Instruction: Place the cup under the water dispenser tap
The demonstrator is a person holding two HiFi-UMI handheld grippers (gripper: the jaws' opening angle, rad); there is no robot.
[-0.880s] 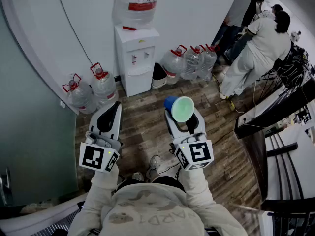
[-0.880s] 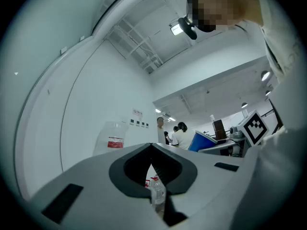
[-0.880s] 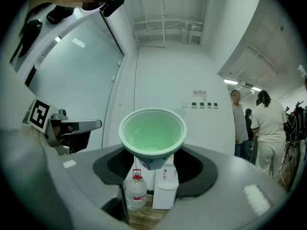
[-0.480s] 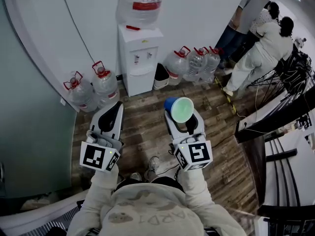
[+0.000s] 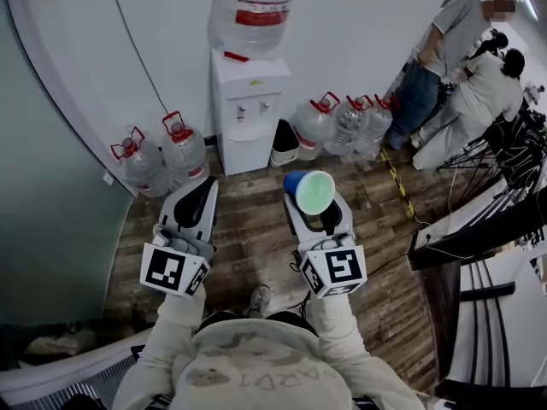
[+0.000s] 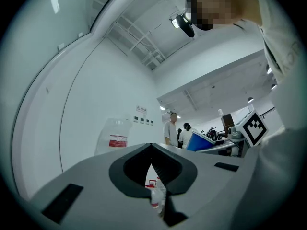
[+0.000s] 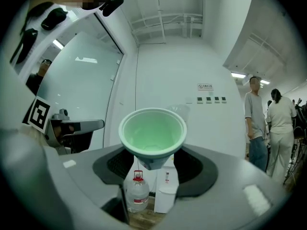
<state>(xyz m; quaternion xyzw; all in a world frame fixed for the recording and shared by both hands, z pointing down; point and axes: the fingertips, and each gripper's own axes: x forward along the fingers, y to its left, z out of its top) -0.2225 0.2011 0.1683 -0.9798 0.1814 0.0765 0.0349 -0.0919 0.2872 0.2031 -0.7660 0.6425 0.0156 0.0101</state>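
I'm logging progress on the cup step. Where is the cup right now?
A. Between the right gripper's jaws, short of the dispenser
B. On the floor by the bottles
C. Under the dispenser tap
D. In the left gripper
A: the cup sits clamped in the right gripper, with open floor between it and the water dispenser.

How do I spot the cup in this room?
Find the white water dispenser against the wall. In front of it a person holds two claws; the cup sits in the right claw, blue outside and pale green inside, while the left claw holds nothing.
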